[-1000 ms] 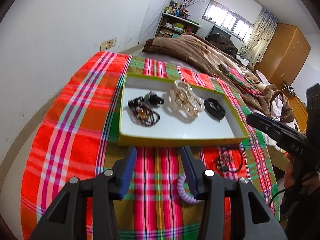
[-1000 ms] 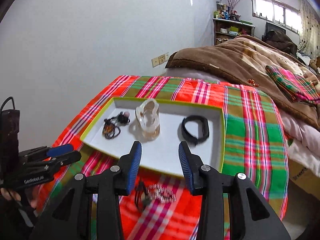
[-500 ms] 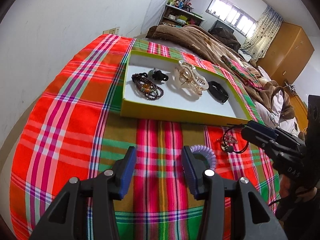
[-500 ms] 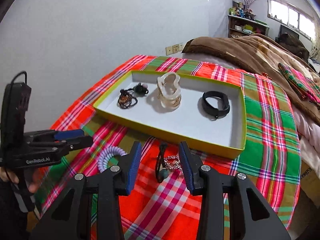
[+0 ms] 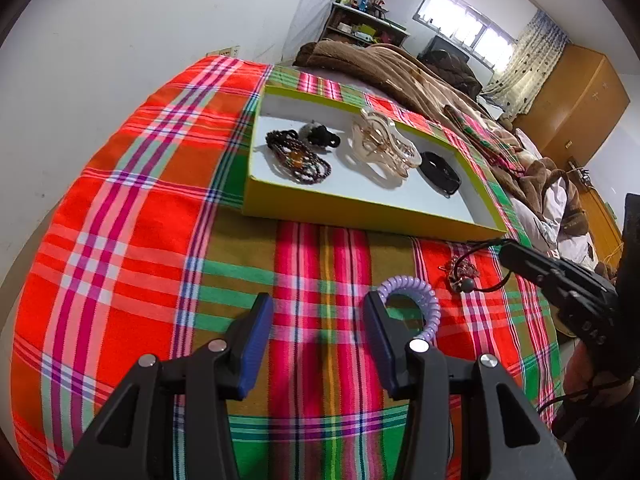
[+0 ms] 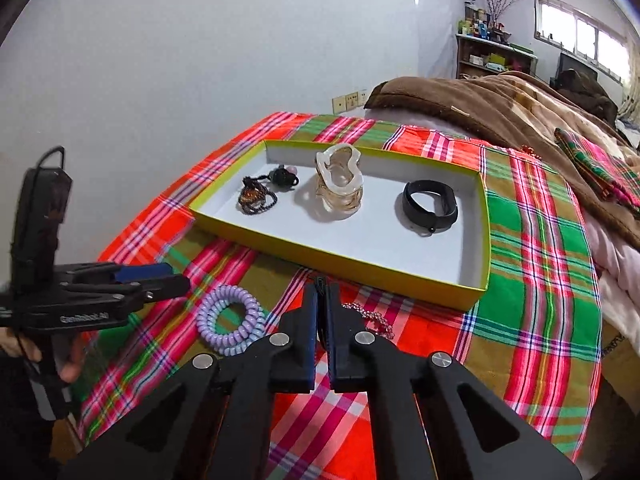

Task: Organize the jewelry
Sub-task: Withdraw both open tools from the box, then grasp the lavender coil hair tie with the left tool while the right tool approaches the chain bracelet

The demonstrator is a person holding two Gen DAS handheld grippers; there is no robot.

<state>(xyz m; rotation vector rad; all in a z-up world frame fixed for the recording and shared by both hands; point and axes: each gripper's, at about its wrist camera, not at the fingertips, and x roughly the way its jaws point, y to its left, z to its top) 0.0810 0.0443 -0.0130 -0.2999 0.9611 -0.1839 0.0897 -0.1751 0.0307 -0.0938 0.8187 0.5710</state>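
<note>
A yellow-edged white tray lies on the plaid cloth. It holds a dark beaded bracelet, a black hair tie, a clear claw clip and a black band. In front of the tray lie a purple coil hair tie and a black-cord necklace with a sparkly pendant. My right gripper is shut on the necklace's black cord. My left gripper is open over bare cloth, the coil just right of it.
The plaid cloth covers the near end of a bed against a white wall. A brown blanket lies heaped behind the tray. A person's hand holds the left gripper. A wooden wardrobe stands far right.
My right gripper's jaws have closed over the necklace cord. Both grippers have come down and nearer to the cloth in front of the tray.
</note>
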